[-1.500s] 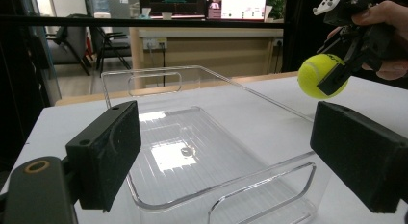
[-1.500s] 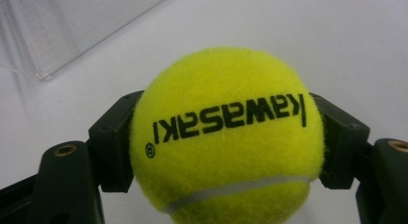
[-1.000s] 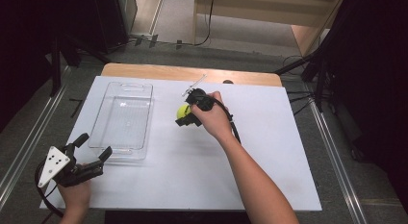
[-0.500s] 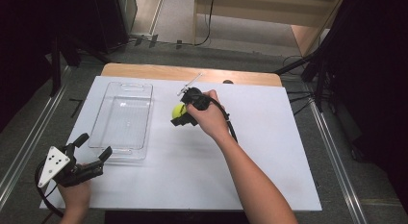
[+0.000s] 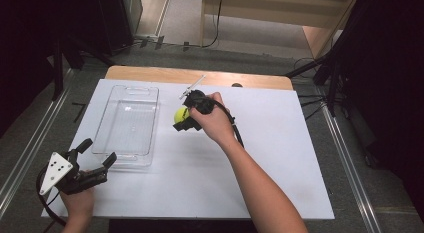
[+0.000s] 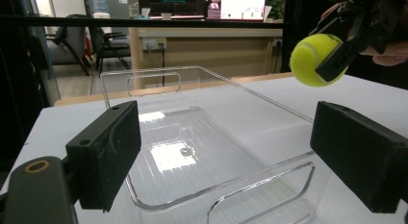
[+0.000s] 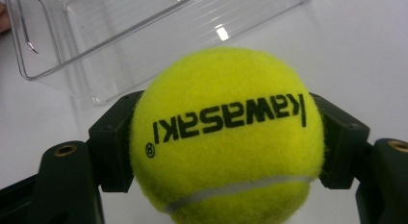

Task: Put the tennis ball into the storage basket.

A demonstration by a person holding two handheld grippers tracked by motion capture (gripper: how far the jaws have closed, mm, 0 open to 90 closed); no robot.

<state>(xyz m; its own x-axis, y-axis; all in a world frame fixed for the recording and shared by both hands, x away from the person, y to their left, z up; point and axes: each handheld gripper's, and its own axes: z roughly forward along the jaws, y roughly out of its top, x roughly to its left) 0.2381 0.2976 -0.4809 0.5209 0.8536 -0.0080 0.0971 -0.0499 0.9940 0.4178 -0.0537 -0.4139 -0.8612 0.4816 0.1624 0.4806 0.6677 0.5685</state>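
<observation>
Here, nearest the person, a matte white board (image 5: 280,158) covers the table, smooth and rectangular, with a strip of pale wood (image 5: 150,74) bare along its far edge. The left gripper (image 5: 96,152) rests low at the board's near left corner, its two blocky black jaws standing well apart with nothing between them. Just beyond those jaws lies a clear plastic tray (image 6: 202,137), rectangular, with rounded corners, a ribbed glossy floor and a handle cut-out at each short end. To the right of the tray, lifted off the board, the right gripper (image 5: 181,118) is clamped on a tennis ball (image 7: 226,137): fuzzy yellow-green felt, a white seam, black lettering across its face. The jaws press on the ball's two sides, and the tray's long wall lies just past it. Farther off, grey carpet (image 5: 190,28) and dark metal stands surround the table; beyond stand a wooden desk (image 6: 202,46), chairs and lit screens.
</observation>
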